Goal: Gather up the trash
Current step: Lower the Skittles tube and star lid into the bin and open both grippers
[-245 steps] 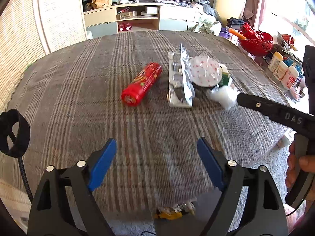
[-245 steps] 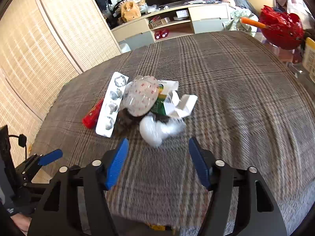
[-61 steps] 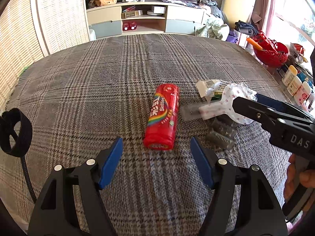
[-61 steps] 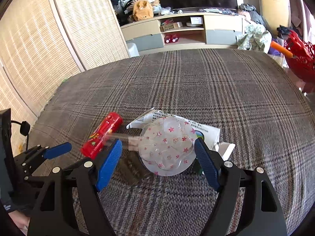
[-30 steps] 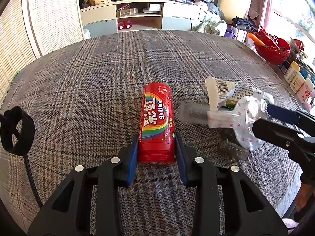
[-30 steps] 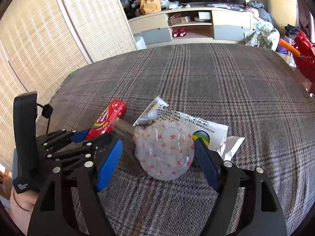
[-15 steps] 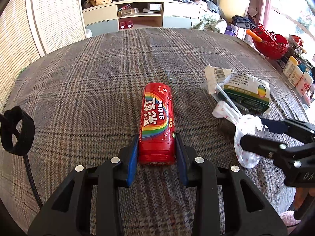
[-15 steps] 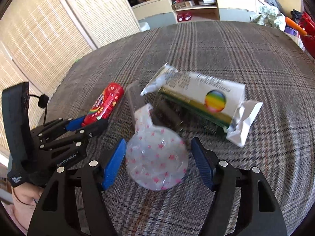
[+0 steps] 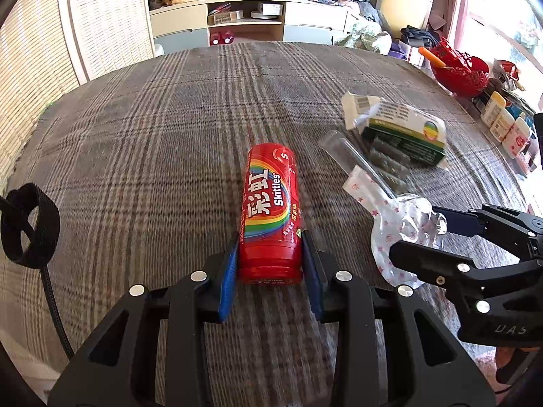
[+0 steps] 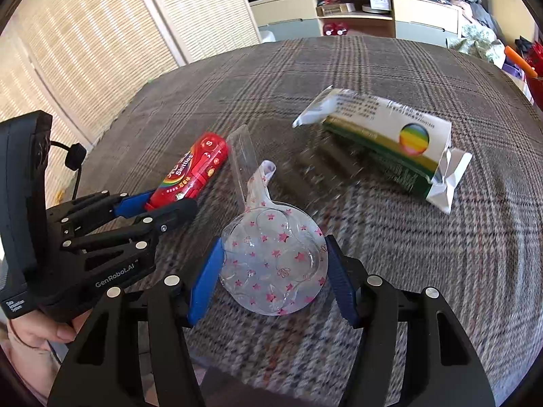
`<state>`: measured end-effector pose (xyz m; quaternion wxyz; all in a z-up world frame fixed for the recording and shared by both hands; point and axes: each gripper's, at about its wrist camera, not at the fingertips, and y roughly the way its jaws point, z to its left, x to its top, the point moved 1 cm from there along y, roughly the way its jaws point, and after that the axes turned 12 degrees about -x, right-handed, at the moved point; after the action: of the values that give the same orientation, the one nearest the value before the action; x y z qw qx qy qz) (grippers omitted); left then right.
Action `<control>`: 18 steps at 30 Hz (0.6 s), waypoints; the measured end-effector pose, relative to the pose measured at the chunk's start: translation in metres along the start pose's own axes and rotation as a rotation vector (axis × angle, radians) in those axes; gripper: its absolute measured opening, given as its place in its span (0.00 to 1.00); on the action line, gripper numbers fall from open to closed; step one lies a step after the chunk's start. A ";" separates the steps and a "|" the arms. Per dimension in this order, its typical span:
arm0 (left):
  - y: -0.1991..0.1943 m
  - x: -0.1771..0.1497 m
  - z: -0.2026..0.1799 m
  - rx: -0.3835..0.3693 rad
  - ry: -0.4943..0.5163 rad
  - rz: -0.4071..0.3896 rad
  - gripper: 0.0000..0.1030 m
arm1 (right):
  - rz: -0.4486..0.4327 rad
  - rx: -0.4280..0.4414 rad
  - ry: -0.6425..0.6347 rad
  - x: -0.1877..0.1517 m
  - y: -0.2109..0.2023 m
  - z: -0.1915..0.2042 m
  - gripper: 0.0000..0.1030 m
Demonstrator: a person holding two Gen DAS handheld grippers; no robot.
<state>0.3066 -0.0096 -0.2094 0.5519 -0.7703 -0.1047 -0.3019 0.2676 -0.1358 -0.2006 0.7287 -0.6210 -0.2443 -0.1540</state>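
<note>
Our left tool (image 9: 269, 264) squeezes the red candy tube (image 9: 269, 217). Our right tool (image 10: 273, 269) is closing on the starry plastic tray (image 10: 273, 266).

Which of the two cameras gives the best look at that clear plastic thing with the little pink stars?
The right wrist view. There the star-printed plastic tray lies face-on between the closing right tongs, its round shape and handle-like tab plain. The left wrist view shows it only at the edge, crumpled-looking and partly hidden behind the right tongs' fingers.
</note>
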 end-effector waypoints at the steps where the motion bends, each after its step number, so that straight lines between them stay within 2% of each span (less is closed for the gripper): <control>1: -0.004 -0.003 -0.001 -0.002 0.000 -0.002 0.32 | -0.005 -0.003 0.002 -0.003 -0.004 0.000 0.59; 8: -0.040 -0.030 -0.019 -0.008 -0.006 -0.019 0.32 | -0.029 -0.014 0.045 -0.023 -0.039 -0.016 0.59; 18: -0.088 -0.087 -0.058 -0.018 0.004 -0.033 0.32 | -0.063 -0.043 0.083 -0.076 -0.090 -0.029 0.59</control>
<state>0.1738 -0.0153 -0.1783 0.5403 -0.7727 -0.1134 -0.3133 0.1615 -0.1868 -0.1708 0.7196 -0.6215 -0.2299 -0.2076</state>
